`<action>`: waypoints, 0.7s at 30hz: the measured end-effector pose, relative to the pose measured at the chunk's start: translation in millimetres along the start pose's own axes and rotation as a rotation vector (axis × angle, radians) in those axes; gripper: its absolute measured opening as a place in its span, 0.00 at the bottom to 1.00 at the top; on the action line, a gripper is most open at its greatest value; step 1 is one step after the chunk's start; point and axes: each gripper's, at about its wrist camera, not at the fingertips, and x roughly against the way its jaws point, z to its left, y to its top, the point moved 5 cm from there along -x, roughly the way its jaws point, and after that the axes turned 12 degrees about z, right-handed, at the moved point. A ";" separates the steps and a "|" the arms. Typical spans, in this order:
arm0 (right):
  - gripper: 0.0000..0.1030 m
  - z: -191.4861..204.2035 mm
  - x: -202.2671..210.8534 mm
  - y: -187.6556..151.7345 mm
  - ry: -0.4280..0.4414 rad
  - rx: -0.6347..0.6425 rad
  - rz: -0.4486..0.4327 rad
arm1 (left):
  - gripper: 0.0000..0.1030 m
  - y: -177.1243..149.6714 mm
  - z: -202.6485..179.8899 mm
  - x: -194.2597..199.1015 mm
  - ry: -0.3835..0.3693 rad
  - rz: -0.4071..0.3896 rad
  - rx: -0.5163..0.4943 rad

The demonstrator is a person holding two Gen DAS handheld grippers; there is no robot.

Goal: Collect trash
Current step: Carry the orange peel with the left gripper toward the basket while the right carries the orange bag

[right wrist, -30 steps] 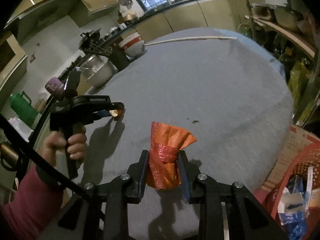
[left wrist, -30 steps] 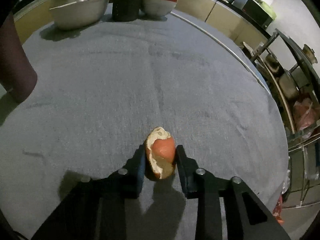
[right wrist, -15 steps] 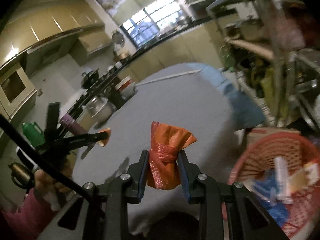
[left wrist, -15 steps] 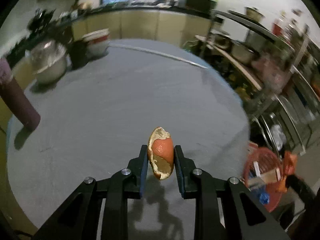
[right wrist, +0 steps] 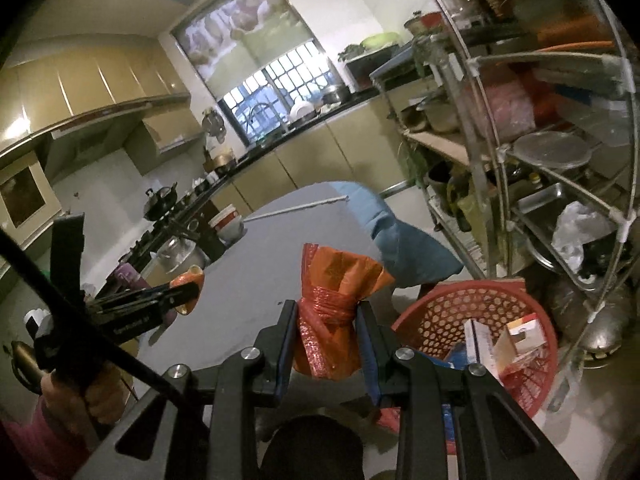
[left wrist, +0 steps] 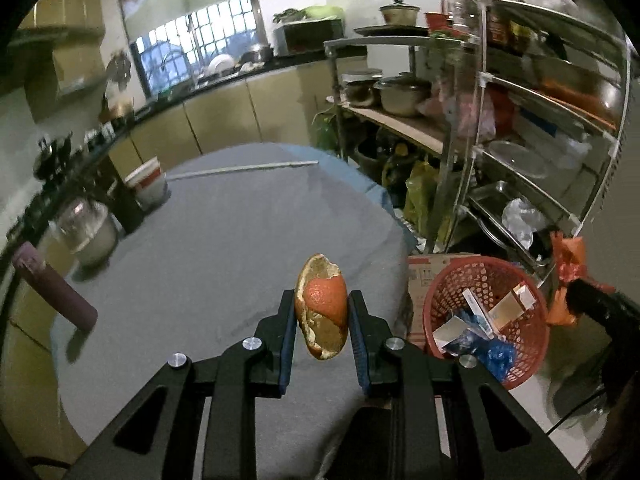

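Both sets of jaws are closed on trash. Low in the centre of the left wrist view, the left gripper (left wrist: pixel 322 330) pinches an orange peel (left wrist: pixel 322 308) between its blue-padded fingers (left wrist: pixel 287 340), and the peel hangs in the air above the near edge of the grey-clothed table (left wrist: pixel 200 248). Low in the centre of the right wrist view, the right gripper (right wrist: pixel 327 340) squeezes a knotted orange plastic bag (right wrist: pixel 332 312), also clear of any surface.

A red perforated basket (left wrist: pixel 486 312) stands on the floor in the lower right of the left view, beside the table and in front of a cardboard box (left wrist: pixel 424 268). It holds small cartons, white paper or card, and crumpled blue plastic. In the right wrist view the same basket (right wrist: pixel 480 320) lies just right of the held bag, with cartons showing inside.

At the left of the left view, on the far part of the table, sit a steel pot (left wrist: pixel 90 232), a stack of white-and-red bowls (left wrist: pixel 148 184), a dark cup (left wrist: pixel 128 208), and a purple flask (left wrist: pixel 52 284) near the left edge.
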 end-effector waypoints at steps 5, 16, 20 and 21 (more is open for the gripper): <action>0.30 -3.9 14.6 -0.8 0.000 0.001 -0.028 | 0.26 -0.4 -12.5 10.0 0.020 -0.024 -0.035; 0.30 -15.9 26.2 -4.5 0.003 -0.021 -0.048 | 0.26 5.7 -39.9 18.3 0.017 -0.042 -0.080; 0.30 -22.1 28.2 -4.3 0.004 -0.036 -0.051 | 0.26 8.7 -49.8 17.3 0.021 -0.045 -0.097; 0.30 -23.6 28.5 -4.3 0.004 -0.039 -0.052 | 0.26 9.2 -51.7 16.9 0.020 -0.044 -0.100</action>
